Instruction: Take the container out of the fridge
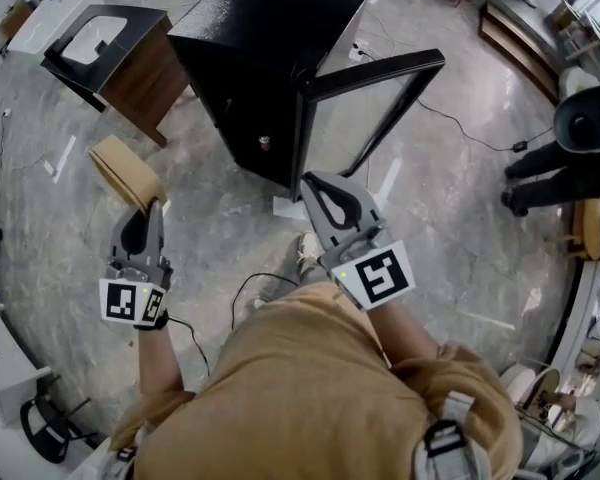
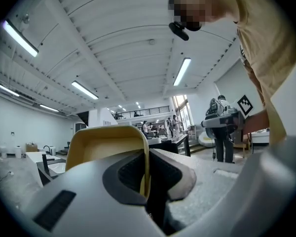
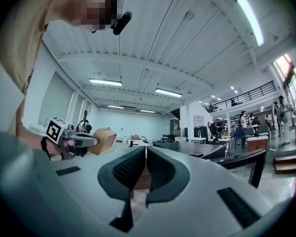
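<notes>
Floor [image 1: 450, 198]: Pale marbled concrete filled the head view, with cables trailing across it.
Fridge [image 1: 250, 58]: A small black cabinet fridge stood on the floor ahead of the person.
Fridge door [image 1: 380, 78]: The dark-framed door stood swung wide open to the right.
Person [image 1: 320, 388]: The person, in a tan shirt, stood just short of the fridge with both arms reaching forward.
Side table [image 1: 130, 68]: A dark wooden table with a white basin on top stood to the left of the fridge, apart from it.
Container [image 1: 128, 173]: The tan, open-topped container was out of the fridge, held in the air above the floor to the left of the cabinet and tilted on its side. In the left gripper view its yellowish inside [image 2: 106, 142] faced the camera.
Left gripper [image 1: 152, 210]: Its jaws were pinched tight on one thin wall of the container, which stood upright between the dark pads [image 2: 133, 169].
Right gripper [image 1: 315, 183]: Its jaws were pressed together with nothing between them [image 3: 146, 162], pointing at the fridge's open front just below the door.
Marker cubes: One black-and-white patterned cube sat behind each gripper, left [image 1: 132, 303] and right [image 1: 378, 276].
</notes>
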A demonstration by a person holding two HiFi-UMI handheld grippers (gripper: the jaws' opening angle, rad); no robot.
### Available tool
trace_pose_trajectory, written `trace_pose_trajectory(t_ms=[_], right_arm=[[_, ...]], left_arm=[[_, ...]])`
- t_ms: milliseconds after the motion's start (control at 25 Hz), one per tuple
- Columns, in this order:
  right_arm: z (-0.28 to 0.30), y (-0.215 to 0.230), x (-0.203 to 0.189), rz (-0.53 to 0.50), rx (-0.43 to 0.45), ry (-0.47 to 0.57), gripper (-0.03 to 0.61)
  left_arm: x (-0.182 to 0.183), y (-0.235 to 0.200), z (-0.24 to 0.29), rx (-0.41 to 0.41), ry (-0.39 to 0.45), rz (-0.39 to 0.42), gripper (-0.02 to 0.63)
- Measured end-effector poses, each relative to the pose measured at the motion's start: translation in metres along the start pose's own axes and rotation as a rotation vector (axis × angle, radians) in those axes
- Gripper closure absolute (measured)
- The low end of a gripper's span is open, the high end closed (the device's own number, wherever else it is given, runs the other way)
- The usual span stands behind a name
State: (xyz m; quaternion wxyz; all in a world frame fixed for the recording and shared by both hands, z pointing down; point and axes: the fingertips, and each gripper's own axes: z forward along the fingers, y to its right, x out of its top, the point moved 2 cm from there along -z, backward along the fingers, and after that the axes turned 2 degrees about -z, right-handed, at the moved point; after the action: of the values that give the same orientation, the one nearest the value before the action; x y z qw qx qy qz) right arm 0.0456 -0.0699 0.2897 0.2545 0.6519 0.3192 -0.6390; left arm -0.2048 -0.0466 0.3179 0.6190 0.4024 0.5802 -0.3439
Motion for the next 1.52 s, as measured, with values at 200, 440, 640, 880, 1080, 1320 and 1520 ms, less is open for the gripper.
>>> trace_pose_trajectory(t_ms=[200, 440, 640, 880, 1080, 1320, 1520], right_arm=[[0.003, 0.002, -0.003, -0.003, 0.003, -0.003, 0.572], [0.007, -0.001, 0.0, -0.005, 0.006, -0.006, 0.572], [0.01, 0.005, 0.0, -0.014, -0.007, -0.007, 0.572], [0.013, 0.01, 0.007, -0.025, -0.024, -0.002, 0.572], [0.017, 0.015, 0.012, -0.028, -0.033, -0.001, 0.572], [0.022, 0.02, 0.017, -0.041, -0.037, 0.006, 0.572], [0.026, 0.026, 0.023, -0.051, -0.046, 0.015, 0.572]], left_arm=[[-0.005, -0.007, -0.016, 0.031, -0.005, -0.026, 0.595], [-0.003, -0.016, -0.036, 0.058, -0.003, -0.049, 0.595], [0.009, -0.018, -0.048, 0.058, 0.056, -0.059, 0.595], [0.04, -0.029, -0.072, 0.11, 0.17, -0.066, 0.595], [0.054, -0.041, -0.087, 0.171, 0.191, -0.036, 0.595], [0.062, -0.052, -0.101, 0.246, 0.221, -0.038, 0.595], [0.062, -0.057, -0.112, 0.307, 0.236, -0.048, 0.595]])
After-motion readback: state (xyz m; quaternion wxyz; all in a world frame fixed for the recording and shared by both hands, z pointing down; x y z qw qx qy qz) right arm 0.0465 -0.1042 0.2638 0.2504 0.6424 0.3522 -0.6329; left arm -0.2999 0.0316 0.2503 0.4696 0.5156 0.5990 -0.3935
